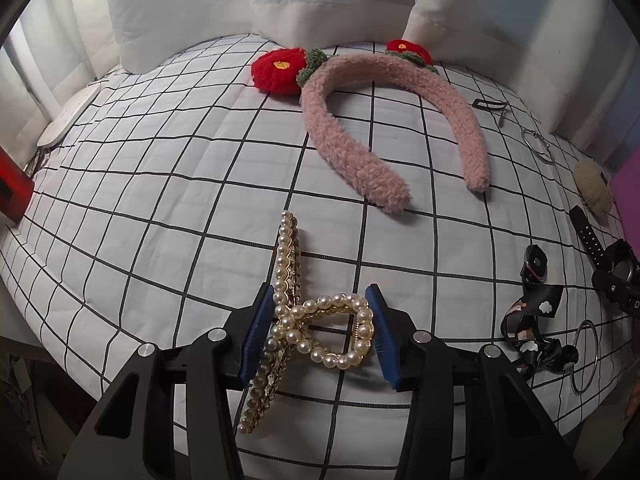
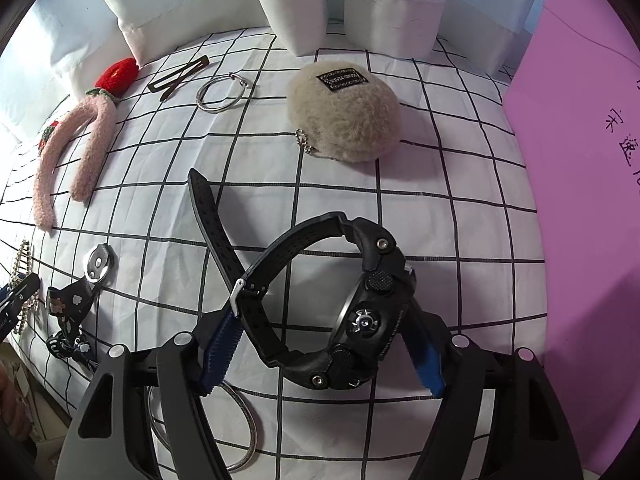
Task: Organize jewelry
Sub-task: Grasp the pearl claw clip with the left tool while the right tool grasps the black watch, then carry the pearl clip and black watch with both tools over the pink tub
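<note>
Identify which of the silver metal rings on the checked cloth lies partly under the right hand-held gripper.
The large plain ring at the bottom of the right wrist view, tucked beneath that gripper's left finger. The other ring, with a small clasp, lies far off beside the dark hair clips.

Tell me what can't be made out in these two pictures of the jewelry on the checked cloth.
- Silver ring, right wrist view: near side hidden under the right tongs.
- Fluffy pouch label: print too small.
- Pearl hair claw, left wrist view: whether the left tongs press it is unclear.
- Red box: cut off by the left edge.
</note>
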The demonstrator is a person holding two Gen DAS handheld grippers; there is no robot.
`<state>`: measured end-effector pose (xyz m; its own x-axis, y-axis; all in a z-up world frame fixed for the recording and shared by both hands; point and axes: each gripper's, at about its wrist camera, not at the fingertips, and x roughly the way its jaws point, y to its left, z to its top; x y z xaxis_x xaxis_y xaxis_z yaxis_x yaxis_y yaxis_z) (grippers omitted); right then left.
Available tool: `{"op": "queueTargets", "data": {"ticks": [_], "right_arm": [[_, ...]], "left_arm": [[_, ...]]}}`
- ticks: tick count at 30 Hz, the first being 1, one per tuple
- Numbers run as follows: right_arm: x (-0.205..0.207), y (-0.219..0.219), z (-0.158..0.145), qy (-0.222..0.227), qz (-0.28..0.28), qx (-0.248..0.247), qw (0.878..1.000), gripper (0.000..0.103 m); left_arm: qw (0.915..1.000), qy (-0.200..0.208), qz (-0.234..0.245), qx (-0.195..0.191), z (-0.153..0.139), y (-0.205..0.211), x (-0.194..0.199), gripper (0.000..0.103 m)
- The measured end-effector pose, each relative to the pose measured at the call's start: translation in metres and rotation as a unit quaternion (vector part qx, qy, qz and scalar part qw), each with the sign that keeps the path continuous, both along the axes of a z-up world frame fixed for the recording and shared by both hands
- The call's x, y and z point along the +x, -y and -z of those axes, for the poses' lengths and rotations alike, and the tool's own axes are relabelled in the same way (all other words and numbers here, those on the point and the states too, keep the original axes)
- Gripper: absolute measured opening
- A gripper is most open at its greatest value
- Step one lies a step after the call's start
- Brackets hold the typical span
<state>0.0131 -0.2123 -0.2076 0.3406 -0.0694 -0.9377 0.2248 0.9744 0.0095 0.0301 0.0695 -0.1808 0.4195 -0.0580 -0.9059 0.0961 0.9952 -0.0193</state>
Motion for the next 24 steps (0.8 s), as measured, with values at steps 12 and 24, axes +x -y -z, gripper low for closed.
{"op": "queueTargets", "data": {"ticks": [12, 24], "right_arm": [[-0.015, 0.015, -0.015, 0.014, 0.009, 0.042, 0.999, 0.07], [-0.031, 0.012, -0.094, 0.085, 0.01, 0.049, 0.995, 0.07]], "left_arm": [[0.9994, 0.018, 0.021, -0.023, -0.031, 0.004, -0.008, 0.041], [0.9938, 0.067, 0.069, -0.056, -0.1, 0.031, -0.011, 0.041]]}}
